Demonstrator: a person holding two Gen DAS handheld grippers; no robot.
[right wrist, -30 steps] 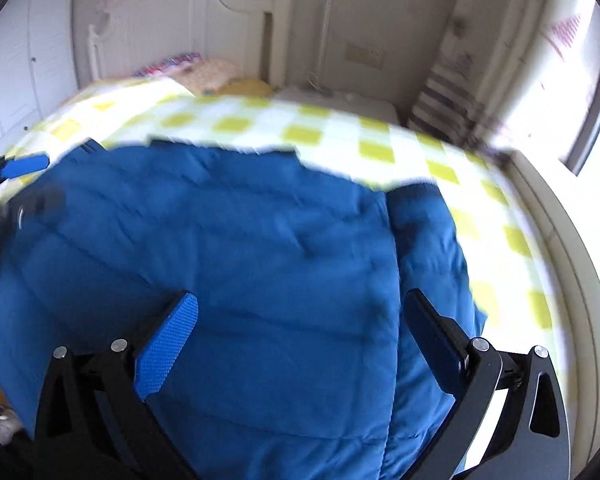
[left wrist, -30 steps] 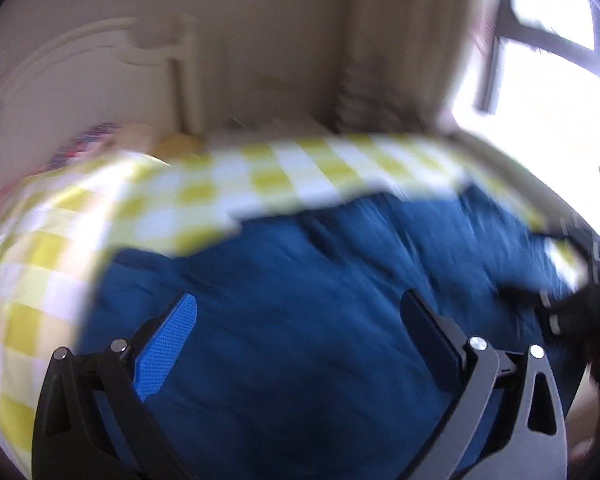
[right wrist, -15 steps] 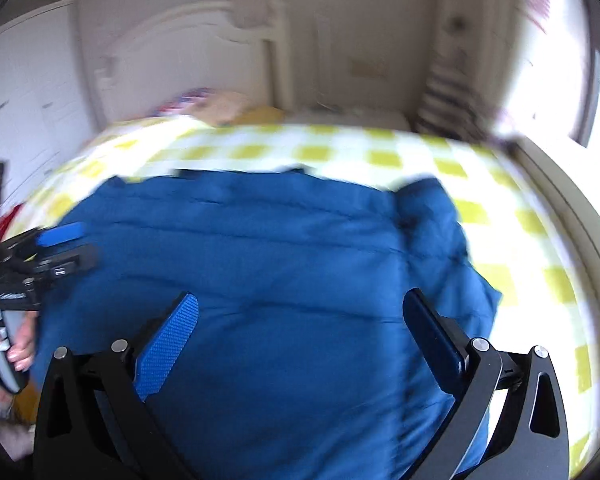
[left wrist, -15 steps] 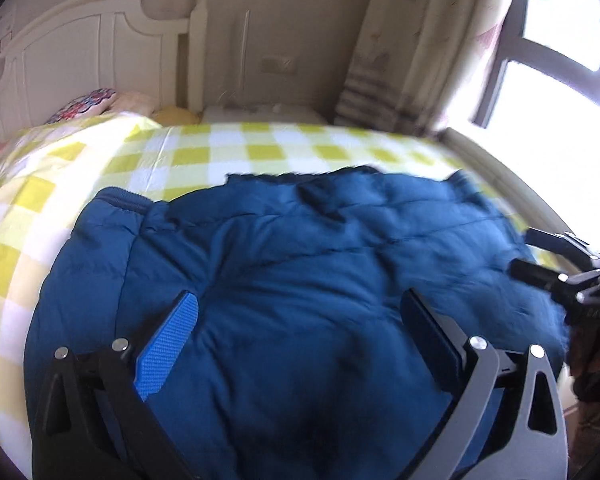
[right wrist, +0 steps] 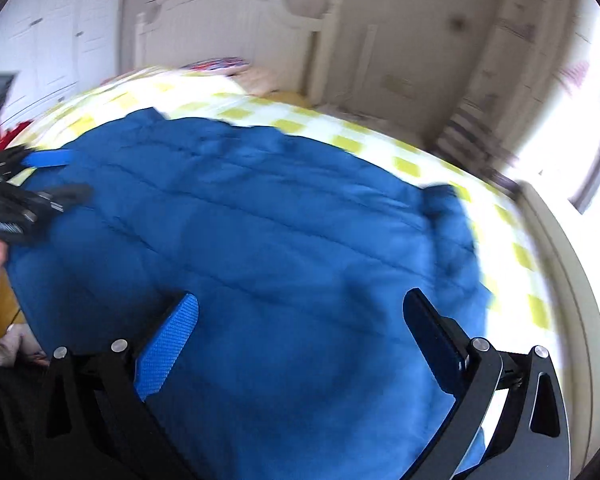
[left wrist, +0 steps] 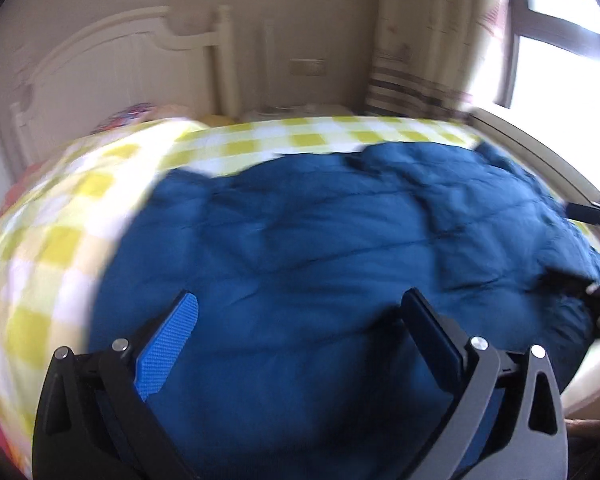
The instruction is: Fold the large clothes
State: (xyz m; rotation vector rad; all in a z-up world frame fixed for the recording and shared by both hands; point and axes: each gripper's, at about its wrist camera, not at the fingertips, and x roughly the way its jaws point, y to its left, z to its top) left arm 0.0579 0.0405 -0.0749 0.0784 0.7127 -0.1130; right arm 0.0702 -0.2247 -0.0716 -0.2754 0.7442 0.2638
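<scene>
On checked bed (left wrist: 260, 144), blue padded jacket (left wrist: 320, 248), apparently flat, both jaws apart

No readable text
A pale printed mark on the left gripper (right wrist: 40, 184), at nine o'clock in the right wrist view, is too blurred to read.

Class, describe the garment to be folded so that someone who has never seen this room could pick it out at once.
Start at the bed with the white headboard; its yellow-and-white checked cover fills the room. Spread across the near part of that cover lies the blue quilted jacket, puffy and stitched in bands. It is the only solid dark blue thing on the bed, unlike the colourful patterned pillow by the headboard.
</scene>
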